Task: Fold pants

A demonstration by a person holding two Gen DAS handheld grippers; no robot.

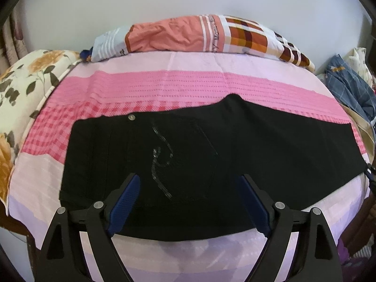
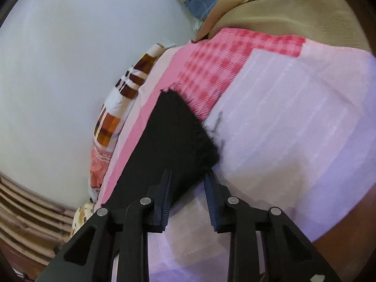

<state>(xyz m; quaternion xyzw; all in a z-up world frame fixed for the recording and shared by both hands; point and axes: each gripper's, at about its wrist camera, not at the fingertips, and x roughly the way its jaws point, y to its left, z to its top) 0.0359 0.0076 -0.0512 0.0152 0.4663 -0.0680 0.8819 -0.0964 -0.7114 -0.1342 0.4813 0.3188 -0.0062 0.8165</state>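
Note:
Black pants (image 1: 211, 145) lie flat across the pink bedspread (image 1: 164, 87), waist to the left with a metal button (image 1: 131, 117) and a glittery pocket design. My left gripper (image 1: 190, 183) hovers over the near edge of the waist end, jaws wide open, blue pads (image 1: 127, 197) apart with nothing pinched. In the right wrist view the frayed leg hem (image 2: 181, 131) points away from me. My right gripper (image 2: 189, 172) sits at the hem's near corner. Its jaws are narrow but still apart, with the cloth's edge lying between the fingers and no pad visibly pressing.
A striped and checked pillow (image 1: 202, 35) lies along the far wall. A floral quilt (image 1: 28, 82) sits at the left edge of the bed. Blue clothes (image 1: 347, 82) and tan fabric (image 2: 293, 11) are piled beyond the pants' leg end. A wooden bed frame (image 2: 25, 211) shows low on the left.

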